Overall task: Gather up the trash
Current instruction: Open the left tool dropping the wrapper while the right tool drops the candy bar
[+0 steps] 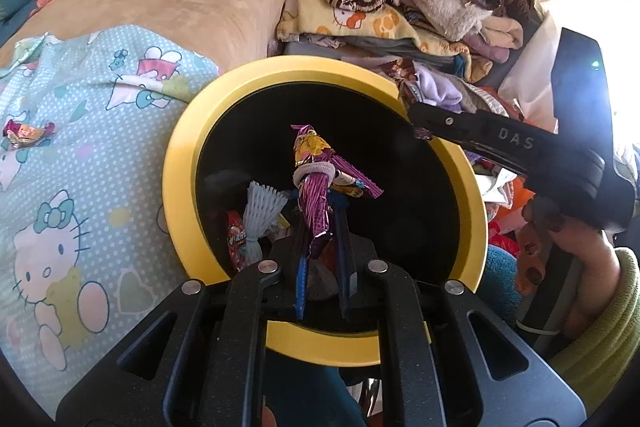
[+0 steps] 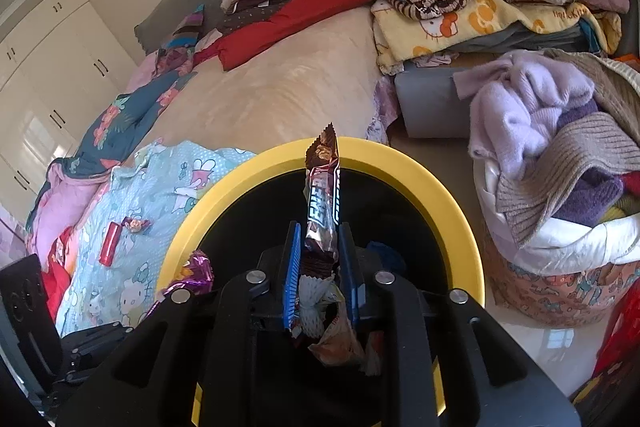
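The left gripper (image 1: 320,223) pinches a purple wrapper (image 1: 316,195) and the right gripper (image 2: 320,247) pinches a brown candy bar wrapper (image 2: 322,203), each directly above the yellow-rimmed bin (image 1: 180,155) beneath it.

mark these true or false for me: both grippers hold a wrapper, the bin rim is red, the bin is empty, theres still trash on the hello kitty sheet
1. Both grippers hold a wrapper: true. The left gripper is shut on the purple wrapper; the right gripper grips the brown snack wrapper.
2. The bin rim is red: false. The bin has a yellow rim.
3. The bin is empty: false. A white foam net and other wrappers lie inside.
4. Trash remains on the sheet: true. A red wrapper lies on the Hello Kitty sheet.
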Motion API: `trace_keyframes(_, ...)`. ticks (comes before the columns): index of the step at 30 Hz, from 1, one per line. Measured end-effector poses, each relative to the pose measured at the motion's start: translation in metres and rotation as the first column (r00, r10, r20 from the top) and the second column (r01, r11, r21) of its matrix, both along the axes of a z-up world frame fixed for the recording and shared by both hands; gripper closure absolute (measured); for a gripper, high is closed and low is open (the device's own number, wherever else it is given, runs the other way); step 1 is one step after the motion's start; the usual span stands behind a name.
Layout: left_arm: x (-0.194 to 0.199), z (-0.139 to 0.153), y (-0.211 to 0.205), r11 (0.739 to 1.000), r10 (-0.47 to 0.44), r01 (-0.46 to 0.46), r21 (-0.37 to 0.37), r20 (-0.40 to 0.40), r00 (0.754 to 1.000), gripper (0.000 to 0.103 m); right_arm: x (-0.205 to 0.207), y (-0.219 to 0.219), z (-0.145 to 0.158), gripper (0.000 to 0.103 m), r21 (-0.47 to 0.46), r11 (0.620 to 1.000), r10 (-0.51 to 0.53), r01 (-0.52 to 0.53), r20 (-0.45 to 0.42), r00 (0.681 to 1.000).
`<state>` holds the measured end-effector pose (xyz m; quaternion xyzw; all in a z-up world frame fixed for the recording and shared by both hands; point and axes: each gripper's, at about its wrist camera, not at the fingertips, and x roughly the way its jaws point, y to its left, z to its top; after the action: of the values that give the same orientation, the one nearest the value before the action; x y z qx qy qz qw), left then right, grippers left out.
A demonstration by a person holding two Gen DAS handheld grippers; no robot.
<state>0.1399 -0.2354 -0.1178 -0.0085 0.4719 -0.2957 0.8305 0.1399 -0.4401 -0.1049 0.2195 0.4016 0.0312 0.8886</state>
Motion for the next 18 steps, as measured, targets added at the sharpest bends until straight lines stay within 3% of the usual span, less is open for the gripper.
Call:
trace_keyframes(3, 0.004, -0.003, -0.003, 1.000, -0.003, 0.003, 0.004, -0.010, 1.000, 0.097, 0.000, -0.003, -0.001, 0.083, 0.006, 1.000, -0.011, 0.011, -0.005, 1.000)
trace_keyframes(9, 0.007, -0.004, -0.006, 1.000, -0.006, 0.006, 0.011, -0.020, 1.000, 0.096, -0.002, -0.009, 0.001, 0.068, 0.028, 0.999, -0.035, 0.035, -0.002, 0.999)
trace_keyframes(12, 0.005, -0.003, -0.005, 1.000, -0.002, 0.002, 0.017, -0.017, 1.000, 0.082, -0.003, -0.010, 0.007, 0.055, 0.034, 0.998, -0.050, 0.050, 0.018, 0.999)
trace_keyframes(15, 0.003, 0.000, -0.004, 1.000, 0.005, -0.005, 0.023, 0.000, 1.000, 0.066, -0.003, -0.008, 0.013, 0.052, 0.026, 0.999, -0.045, 0.044, 0.033, 0.998)
trace_keyframes(18, 0.000, 0.005, 0.000, 1.000, 0.013, -0.013, 0.014, 0.016, 1.000, 0.045, -0.004, -0.003, 0.017, 0.041, 0.016, 0.999, -0.029, 0.028, 0.042, 0.999)
